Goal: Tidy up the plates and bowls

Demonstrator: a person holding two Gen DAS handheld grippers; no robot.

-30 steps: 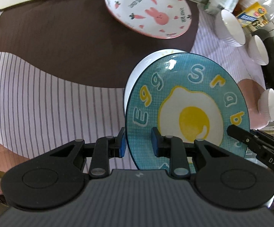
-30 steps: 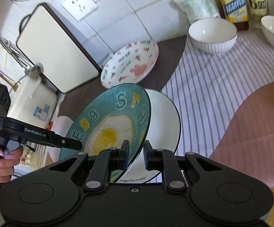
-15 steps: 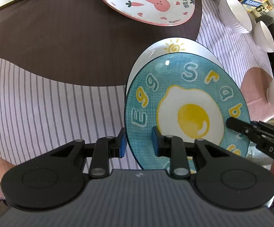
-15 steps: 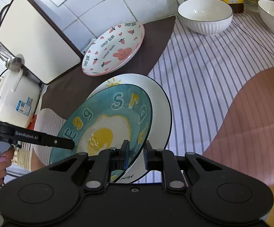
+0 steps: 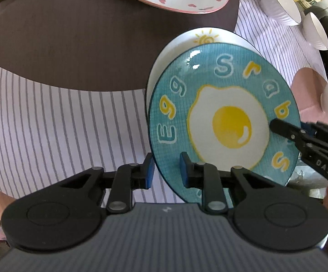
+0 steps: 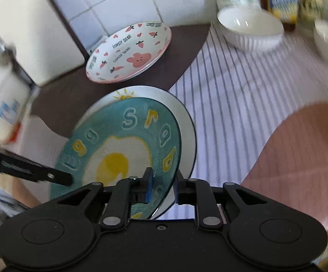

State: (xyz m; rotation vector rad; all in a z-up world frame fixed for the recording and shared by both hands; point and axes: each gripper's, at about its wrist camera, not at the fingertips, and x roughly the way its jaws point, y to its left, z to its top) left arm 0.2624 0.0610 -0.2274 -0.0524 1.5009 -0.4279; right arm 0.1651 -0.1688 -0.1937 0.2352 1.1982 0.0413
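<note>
Striped tablecloth (image 5: 62, 113) – white plate (image 5: 179, 45) lies on it, blue egg plate (image 5: 220, 117) over it. Left gripper (image 5: 165, 173) and right gripper (image 6: 161, 187), jaws part open, each straddle the egg plate's rim; contact unclear.

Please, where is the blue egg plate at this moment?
The blue egg plate sits centre-right in the left wrist view, tilted over the white sun plate, its rim between the fingers of both the left hand-held gripper and right hand-held gripper.
</note>
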